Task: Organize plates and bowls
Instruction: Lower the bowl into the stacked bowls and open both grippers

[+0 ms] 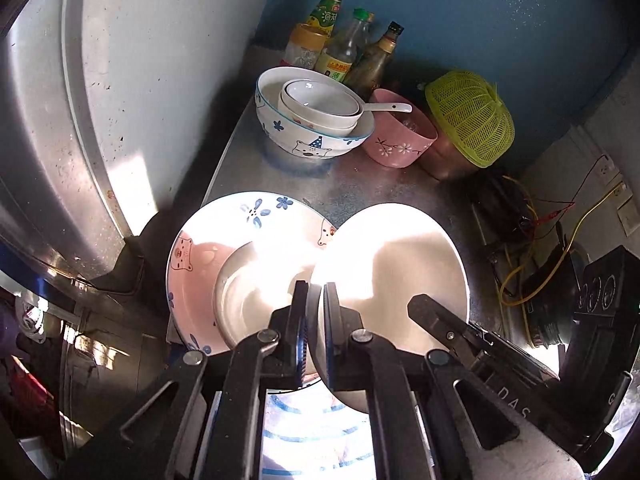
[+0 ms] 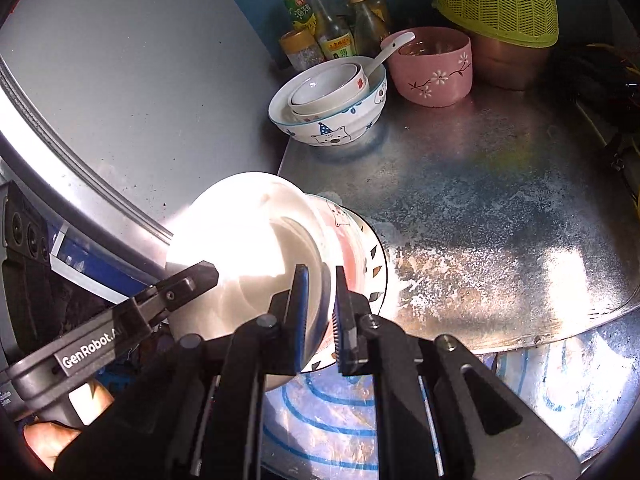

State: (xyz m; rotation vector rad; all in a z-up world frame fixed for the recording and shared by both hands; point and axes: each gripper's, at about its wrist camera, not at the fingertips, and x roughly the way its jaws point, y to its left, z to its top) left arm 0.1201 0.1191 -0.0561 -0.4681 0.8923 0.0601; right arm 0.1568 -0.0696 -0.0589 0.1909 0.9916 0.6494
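My left gripper [image 1: 316,304] is shut on the near rim of a plain white plate [image 1: 396,264], held tilted up above the counter. The white plate also shows in the right wrist view [image 2: 248,240], bright with glare. Beside it lies a pink bear-pattern plate [image 1: 192,256] with a white dish [image 1: 256,280] on it. My right gripper [image 2: 322,300] is shut on the rim of the stacked plates [image 2: 352,248], one with a dark triangle border. A stack of nested bowls [image 1: 312,120] stands at the back.
A pink flowered bowl [image 1: 400,140] with a white spoon [image 1: 388,107] stands by the bowls. A green mesh cover [image 1: 472,120] sits over a copper pot. Sauce bottles [image 1: 340,48] line the blue wall. Cables [image 1: 532,232] lie right. The metal counter [image 2: 500,220] spreads right.
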